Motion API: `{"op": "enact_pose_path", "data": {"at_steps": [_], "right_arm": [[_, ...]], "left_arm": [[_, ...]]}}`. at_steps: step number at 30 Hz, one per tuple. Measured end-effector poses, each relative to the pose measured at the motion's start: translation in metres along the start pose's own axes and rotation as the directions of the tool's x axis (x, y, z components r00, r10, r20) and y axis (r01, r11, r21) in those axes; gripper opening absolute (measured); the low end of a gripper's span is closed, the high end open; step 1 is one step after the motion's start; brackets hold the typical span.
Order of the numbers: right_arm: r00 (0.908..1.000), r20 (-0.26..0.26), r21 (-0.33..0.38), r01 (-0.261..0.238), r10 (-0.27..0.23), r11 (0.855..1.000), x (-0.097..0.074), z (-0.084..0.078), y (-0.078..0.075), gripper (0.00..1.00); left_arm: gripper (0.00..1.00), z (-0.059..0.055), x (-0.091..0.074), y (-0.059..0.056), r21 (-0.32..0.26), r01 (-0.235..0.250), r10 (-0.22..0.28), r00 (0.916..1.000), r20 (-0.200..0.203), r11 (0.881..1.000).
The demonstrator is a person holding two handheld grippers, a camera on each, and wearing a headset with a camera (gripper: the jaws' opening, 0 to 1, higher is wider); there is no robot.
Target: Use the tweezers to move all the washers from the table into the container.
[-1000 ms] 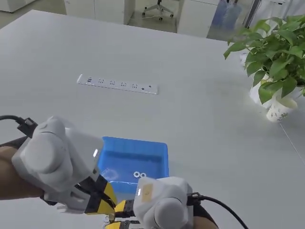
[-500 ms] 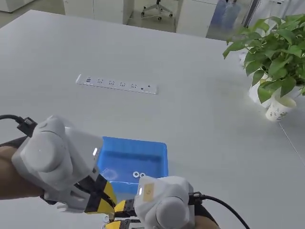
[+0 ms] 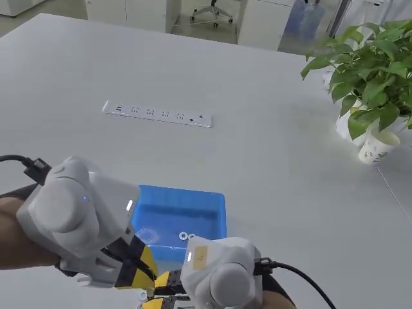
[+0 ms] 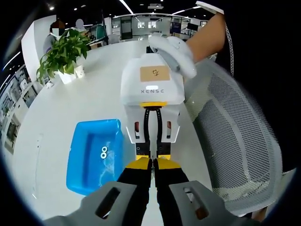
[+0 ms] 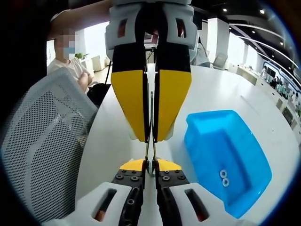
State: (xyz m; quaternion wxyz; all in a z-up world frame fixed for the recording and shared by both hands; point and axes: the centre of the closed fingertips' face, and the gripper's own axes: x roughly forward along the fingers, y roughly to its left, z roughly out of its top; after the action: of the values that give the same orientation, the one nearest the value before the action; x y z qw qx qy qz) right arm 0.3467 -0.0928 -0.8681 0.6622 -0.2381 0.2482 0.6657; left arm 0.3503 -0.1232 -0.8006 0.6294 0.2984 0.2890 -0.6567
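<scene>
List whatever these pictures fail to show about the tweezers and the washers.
Tweezers: a thin sliver between the jaws of the left gripper and right gripper; the jaws hide its tips, so any washer held cannot be told.
Head view: both grippers' bodies cover the near table and the bottom edge cuts their jaws off, so washers left there cannot be counted.

White table (image 3: 270, 167) bearing a power strip (image 3: 158, 114); potted plant (image 3: 370, 71) at its right edge; office chair (image 3: 212, 11) beyond its far edge.
</scene>
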Motion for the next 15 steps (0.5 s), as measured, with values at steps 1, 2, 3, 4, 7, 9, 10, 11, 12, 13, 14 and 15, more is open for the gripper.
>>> {"op": "enact_pose_path", "data": {"at_steps": [1, 2, 3, 4, 7, 9, 10, 11, 12, 13, 14, 15], "right_arm": [[1.0000, 0.001, 0.001, 0.000, 0.000, 1.000, 0.0000, 0.0000, 0.0000, 0.09], [1.0000, 0.001, 0.003, 0.000, 0.000, 1.000, 0.0001, -0.0001, 0.0000, 0.09], [1.0000, 0.001, 0.003, 0.001, -0.001, 1.000, 0.0001, -0.0001, -0.0001, 0.09], [1.0000, 0.001, 0.005, 0.002, -0.002, 1.000, 0.0002, -0.0001, -0.0001, 0.09], [1.0000, 0.002, 0.007, 0.003, -0.003, 1.000, 0.0000, -0.0003, -0.0004, 0.09], [1.0000, 0.003, 0.008, 0.005, -0.005, 1.000, -0.0001, -0.0002, -0.0004, 0.09], [1.0000, 0.002, 0.008, 0.005, -0.005, 1.000, 0.0000, -0.0002, -0.0004, 0.09], [1.0000, 0.002, 0.007, 0.006, -0.006, 1.000, 0.0000, -0.0002, -0.0004, 0.09], [1.0000, 0.003, 0.007, 0.006, -0.006, 1.000, 0.0001, -0.0001, -0.0005, 0.09], [1.0000, 0.003, 0.006, 0.007, -0.007, 1.000, 0.0000, 0.0000, -0.0004, 0.09], [1.0000, 0.002, 0.005, 0.007, -0.007, 1.000, 0.0001, 0.0001, -0.0004, 0.09], [1.0000, 0.002, 0.002, 0.008, -0.008, 1.000, 0.0001, 0.0001, -0.0003, 0.09]], "left_arm": [[0.05, -0.0001, 0.0000, 0.0000, 0.000, 0.001, -0.001, 1.0000, 0.000, 1.000], [0.05, -0.0002, -0.0001, 0.0000, 0.000, 0.001, -0.001, 1.0000, 0.000, 1.000], [0.05, -0.0002, -0.0001, 0.0001, 0.000, 0.001, -0.001, 1.0000, 0.001, 1.000], [0.05, -0.0002, -0.0001, 0.0001, 0.000, 0.001, -0.001, 1.0000, 0.001, 1.000], [0.05, -0.0002, 0.0000, 0.0004, 0.001, 0.001, -0.001, 1.0000, 0.002, 1.000], [0.05, 0.0000, 0.0001, 0.0006, 0.003, 0.002, -0.002, 1.0000, 0.001, 1.000], [0.05, 0.0000, 0.0001, 0.0005, 0.003, 0.002, -0.002, 1.0000, 0.001, 1.000], [0.05, 0.0000, 0.0001, 0.0004, 0.004, 0.003, -0.003, 1.0000, 0.001, 1.000], [0.05, -0.0001, 0.0000, 0.0004, 0.005, 0.003, -0.003, 1.0000, 0.001, 1.000], [0.05, -0.0001, -0.0001, 0.0003, 0.005, 0.003, -0.003, 1.0000, 0.001, 1.000], [0.05, -0.0002, -0.0002, 0.0003, 0.005, 0.004, -0.004, 1.0000, 0.000, 1.000], [0.05, -0.0003, -0.0003, 0.0002, 0.006, 0.004, -0.004, 1.0000, 0.000, 1.000]]}}
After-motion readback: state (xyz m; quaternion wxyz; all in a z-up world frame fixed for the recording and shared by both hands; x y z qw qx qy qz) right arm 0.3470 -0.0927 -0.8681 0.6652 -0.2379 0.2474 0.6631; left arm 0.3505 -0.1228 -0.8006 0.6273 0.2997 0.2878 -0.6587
